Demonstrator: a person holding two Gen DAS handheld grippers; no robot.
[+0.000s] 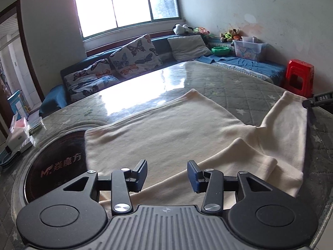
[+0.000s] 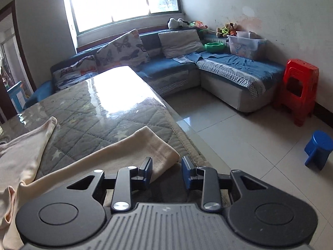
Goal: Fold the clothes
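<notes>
A cream long-sleeved garment (image 1: 166,129) lies spread on the quilted, glass-topped table (image 1: 239,83). My left gripper (image 1: 167,175) hovers open over its near edge, nothing between the fingers. One sleeve (image 1: 287,120) stretches to the right, where the tip of my right gripper (image 1: 318,101) shows by the cuff. In the right wrist view the sleeve (image 2: 129,150) runs across the table toward the right edge. My right gripper (image 2: 167,171) stands open around the cuff corner (image 2: 166,156), its fingers apart from the cloth. The garment's body (image 2: 18,156) fills the left.
A dark round cooktop (image 1: 56,166) is set in the table at the left. The table's right edge (image 2: 187,133) drops to a tiled floor with a blue stool (image 2: 318,150) and red stools (image 2: 297,91). A sofa with cushions (image 1: 133,54) stands behind the table.
</notes>
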